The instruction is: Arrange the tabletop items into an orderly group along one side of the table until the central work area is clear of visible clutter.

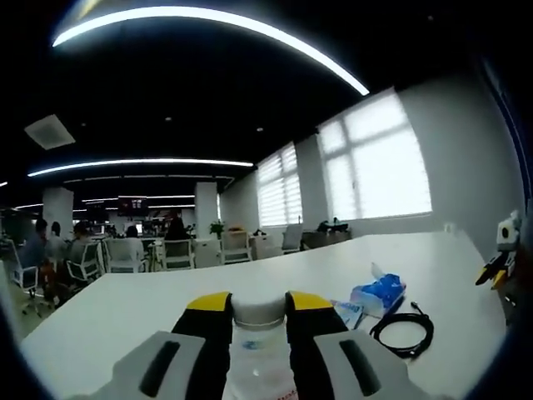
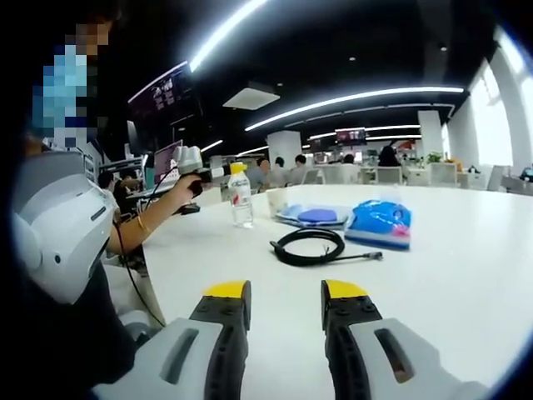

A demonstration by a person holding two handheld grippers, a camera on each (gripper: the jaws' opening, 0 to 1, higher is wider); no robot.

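Left gripper view has my left gripper (image 1: 258, 302) clamped around the bottle (image 1: 258, 350); right gripper (image 2: 285, 292) gapes empty. I'd set it upright beside the cable (image 1: 403, 332).

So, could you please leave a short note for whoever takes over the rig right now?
Left gripper: shut on the bottle, held upright at the person's side of the table; it also shows in the right gripper view.
Right gripper: open, empty, above the table.
Things: coiled black cable, blue tissue pack beside it, flat blue pouch just beyond, all mid-table.
Done: bottle picked up.
Left: set the bottle along one side, then group the cable, pack and pouch next to it.
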